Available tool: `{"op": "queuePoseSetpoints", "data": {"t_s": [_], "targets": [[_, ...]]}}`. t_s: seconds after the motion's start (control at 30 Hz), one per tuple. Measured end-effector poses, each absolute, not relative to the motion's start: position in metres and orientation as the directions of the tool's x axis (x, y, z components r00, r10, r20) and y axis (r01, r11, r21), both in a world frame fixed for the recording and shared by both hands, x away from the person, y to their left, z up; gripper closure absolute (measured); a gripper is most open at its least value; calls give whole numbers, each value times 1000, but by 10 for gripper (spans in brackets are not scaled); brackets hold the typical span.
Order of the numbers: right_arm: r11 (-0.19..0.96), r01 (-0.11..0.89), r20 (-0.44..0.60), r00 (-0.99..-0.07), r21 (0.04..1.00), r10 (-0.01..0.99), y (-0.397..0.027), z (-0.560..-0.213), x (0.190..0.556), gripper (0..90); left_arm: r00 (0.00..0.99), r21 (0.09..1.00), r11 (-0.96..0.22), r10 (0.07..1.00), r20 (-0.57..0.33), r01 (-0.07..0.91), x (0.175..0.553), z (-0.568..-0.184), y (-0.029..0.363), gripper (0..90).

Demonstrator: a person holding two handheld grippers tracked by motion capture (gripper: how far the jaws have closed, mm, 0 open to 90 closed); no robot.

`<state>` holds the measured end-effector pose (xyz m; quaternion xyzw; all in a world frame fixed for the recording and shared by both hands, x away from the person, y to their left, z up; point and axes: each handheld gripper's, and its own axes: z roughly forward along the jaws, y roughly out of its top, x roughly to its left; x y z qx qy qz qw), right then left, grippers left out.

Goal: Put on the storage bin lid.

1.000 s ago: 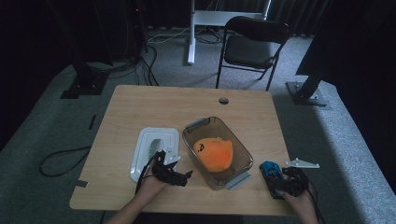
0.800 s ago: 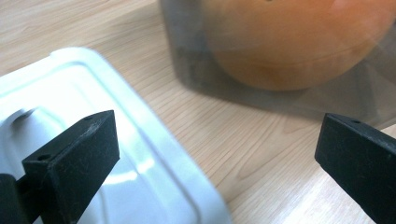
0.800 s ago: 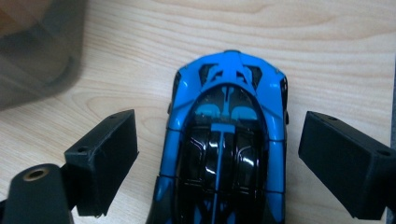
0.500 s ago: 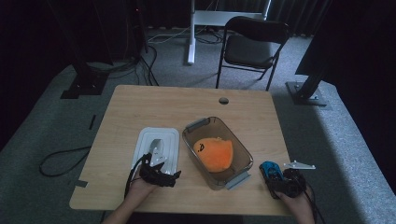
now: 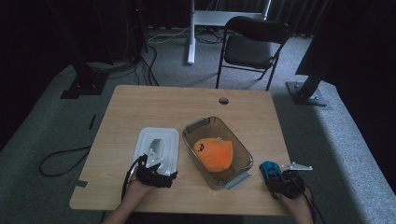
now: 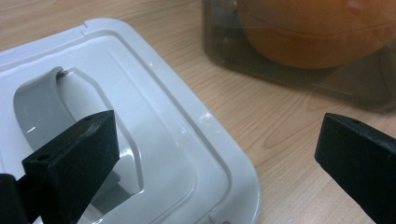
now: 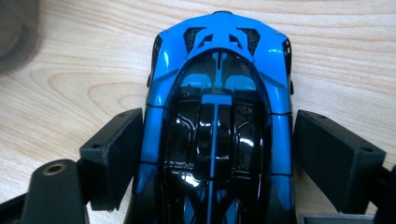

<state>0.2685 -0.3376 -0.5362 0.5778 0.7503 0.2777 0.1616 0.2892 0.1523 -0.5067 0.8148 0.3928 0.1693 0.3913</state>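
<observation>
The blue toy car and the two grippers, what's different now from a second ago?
The left gripper pulled back from beside the clear bin to the white lid, jaws open. The right gripper has just been closing its jaws around the blue toy car; a small gap shows on one side. Bin, orange plush toy and lid stayed put.

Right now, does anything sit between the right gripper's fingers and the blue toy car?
Nothing visible does. The blue toy car already lies between the right gripper fingers, which have just been closing; a thin gap remains on one side.
</observation>
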Motion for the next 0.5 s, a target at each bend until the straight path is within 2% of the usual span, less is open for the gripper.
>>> {"op": "queuePoseSetpoints", "data": {"t_s": [0.13,0.5], "targets": [[197,776,58,-288,600,956,-335,-535,268,234,629,770,-383,777,-30,510,289,-507,155,2],[219,773,31,-294,595,955,-332,-534,270,252,623,766,-381,782,-32,518,289,-509,159,2]]}}
